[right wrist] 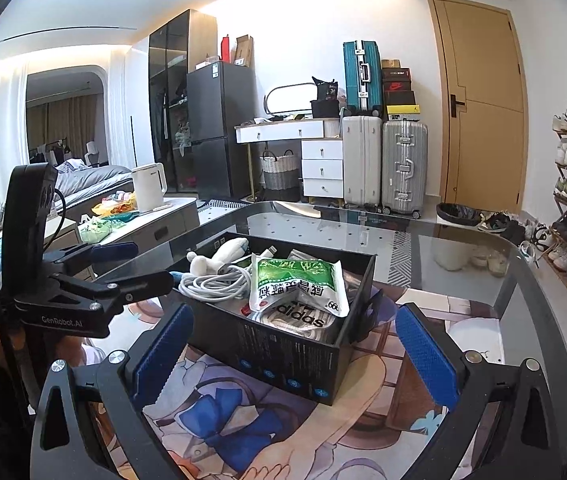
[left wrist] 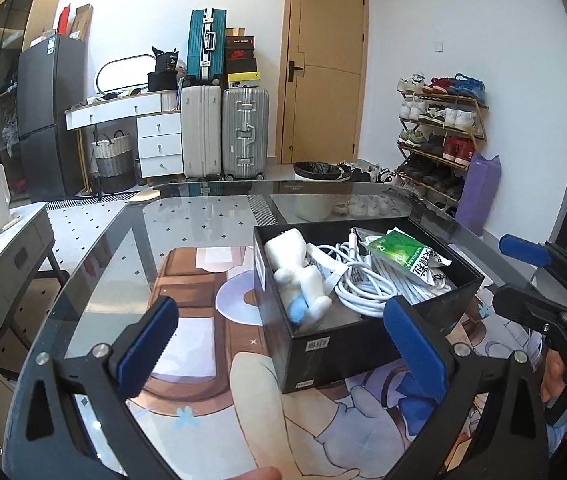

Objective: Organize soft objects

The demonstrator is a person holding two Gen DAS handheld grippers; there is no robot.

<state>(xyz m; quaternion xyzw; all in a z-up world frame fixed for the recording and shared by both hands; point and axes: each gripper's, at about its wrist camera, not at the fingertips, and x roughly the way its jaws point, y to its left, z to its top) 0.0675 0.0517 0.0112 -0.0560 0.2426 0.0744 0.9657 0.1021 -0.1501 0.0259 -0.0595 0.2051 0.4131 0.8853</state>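
black box (right wrist: 283, 364): plush toy (left wrist: 299, 276), white cable (right wrist: 215, 284), green packet (right wrist: 295, 284)

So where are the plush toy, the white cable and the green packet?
plush toy (left wrist: 298, 276), left wrist view, its white body.
white cable (left wrist: 357, 286), left wrist view, the coiled loops.
green packet (right wrist: 295, 276), right wrist view, its green printed face.
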